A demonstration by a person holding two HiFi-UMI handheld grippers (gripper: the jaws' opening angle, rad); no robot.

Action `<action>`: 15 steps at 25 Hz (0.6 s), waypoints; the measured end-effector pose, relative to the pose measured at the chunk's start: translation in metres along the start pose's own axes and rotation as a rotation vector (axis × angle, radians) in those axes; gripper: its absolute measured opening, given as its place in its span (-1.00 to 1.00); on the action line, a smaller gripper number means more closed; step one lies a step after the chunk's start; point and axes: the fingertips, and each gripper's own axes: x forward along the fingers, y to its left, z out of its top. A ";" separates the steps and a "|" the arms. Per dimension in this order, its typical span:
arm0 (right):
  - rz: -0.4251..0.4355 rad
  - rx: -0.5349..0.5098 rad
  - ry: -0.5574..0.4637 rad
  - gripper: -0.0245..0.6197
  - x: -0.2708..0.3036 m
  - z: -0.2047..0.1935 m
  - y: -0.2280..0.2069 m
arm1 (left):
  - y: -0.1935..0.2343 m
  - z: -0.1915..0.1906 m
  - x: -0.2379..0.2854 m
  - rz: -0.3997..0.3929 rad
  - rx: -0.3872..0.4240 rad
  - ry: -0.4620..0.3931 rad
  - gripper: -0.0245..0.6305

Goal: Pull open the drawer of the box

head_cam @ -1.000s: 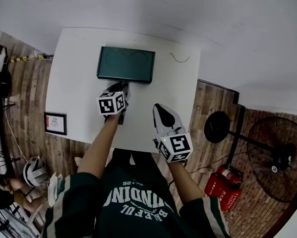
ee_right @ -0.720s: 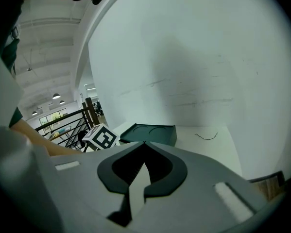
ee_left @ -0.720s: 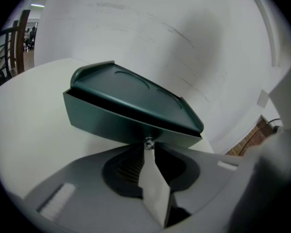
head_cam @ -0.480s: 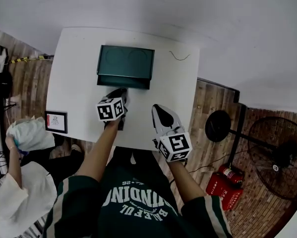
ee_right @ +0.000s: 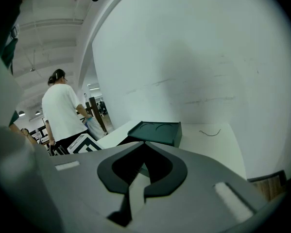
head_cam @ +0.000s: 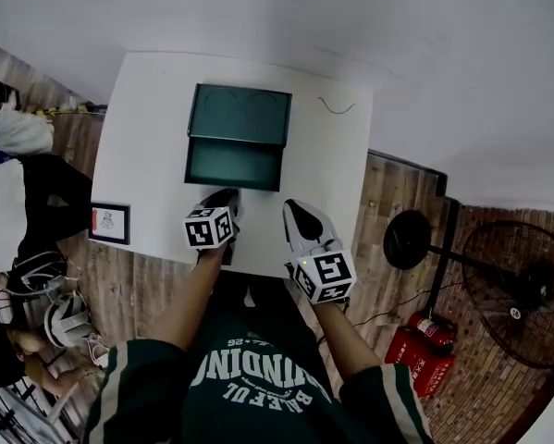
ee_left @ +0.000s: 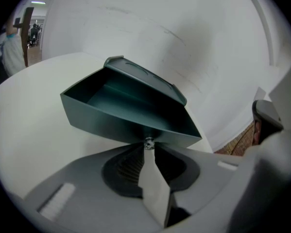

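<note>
A dark green box [head_cam: 240, 116] stands on the white table [head_cam: 138, 146], and its drawer [head_cam: 234, 165] is pulled out toward me, empty inside. My left gripper [head_cam: 227, 195] is at the drawer's front. In the left gripper view the jaws [ee_left: 148, 147] pinch the small metal knob [ee_left: 148, 142] on the drawer front [ee_left: 111, 125]. My right gripper [head_cam: 296, 208] hovers over the table's near edge, to the right of the drawer, shut with nothing in it. The right gripper view shows its closed tips [ee_right: 145, 144] with the box [ee_right: 157, 131] beyond them.
A thin black wire [head_cam: 336, 109] lies on the table right of the box. A framed card [head_cam: 109, 222] leans by the table's left side, where a person [head_cam: 18, 155] stands. A fan [head_cam: 522, 294] and a red extinguisher [head_cam: 415, 354] are on the floor at the right.
The drawer has slid out of the box toward me as my left gripper drew back with the knob. The right gripper stayed put. A person moved about at the left.
</note>
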 end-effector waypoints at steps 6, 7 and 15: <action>-0.009 0.000 -0.005 -0.92 -0.008 -0.001 0.003 | 0.003 -0.007 -0.005 0.006 0.007 0.010 -0.55; -0.011 0.001 -0.005 -0.92 -0.009 -0.001 0.003 | 0.003 -0.007 -0.006 0.007 0.005 0.009 -0.55; -0.027 0.000 -0.028 -0.92 -0.011 0.005 0.003 | 0.004 -0.003 -0.023 -0.011 0.042 -0.023 -0.55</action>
